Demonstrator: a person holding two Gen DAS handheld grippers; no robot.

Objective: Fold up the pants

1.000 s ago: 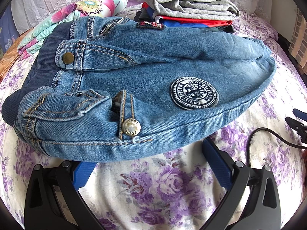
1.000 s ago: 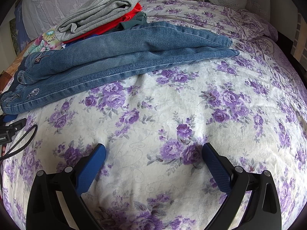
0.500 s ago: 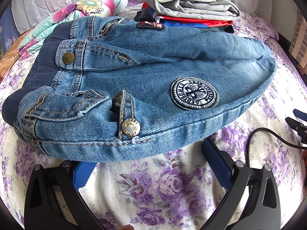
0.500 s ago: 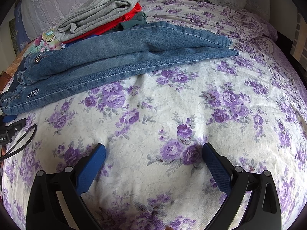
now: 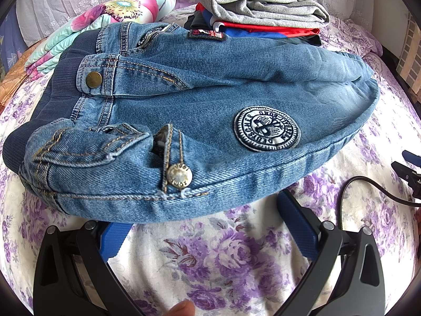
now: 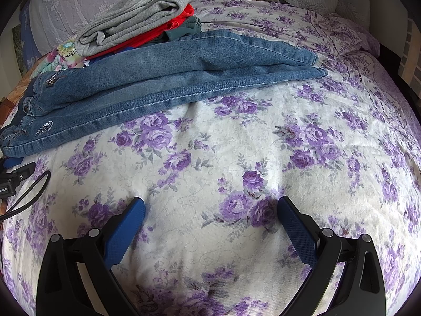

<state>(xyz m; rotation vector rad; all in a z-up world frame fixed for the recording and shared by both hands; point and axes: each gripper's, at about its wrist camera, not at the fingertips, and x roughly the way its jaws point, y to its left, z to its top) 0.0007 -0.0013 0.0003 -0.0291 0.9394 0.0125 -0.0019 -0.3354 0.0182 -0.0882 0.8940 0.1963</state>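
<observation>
Blue denim pants [image 5: 200, 110] lie folded lengthwise on the floral bedsheet, waistband to the left, a round white patch [image 5: 267, 129] on the top leg. In the right wrist view the pants [image 6: 163, 79] stretch across the far left, leg cuffs pointing right. My left gripper [image 5: 202, 210] is open and empty, right at the near edge of the pants by the waist; its left fingertip is under the denim edge. My right gripper [image 6: 210, 210] is open and empty, resting low over bare sheet, well short of the pants.
A stack of folded clothes [image 5: 260, 2], grey on top of red and blue, sits behind the pants. A floral folded cloth [image 5: 100, 31] lies at the back left. A black cable [image 5: 368, 184] and the other gripper lie on the sheet to the right. Pillows line the headboard.
Nothing has moved in either view apart from a fingertip appearing at the bottom edge of the left wrist view.
</observation>
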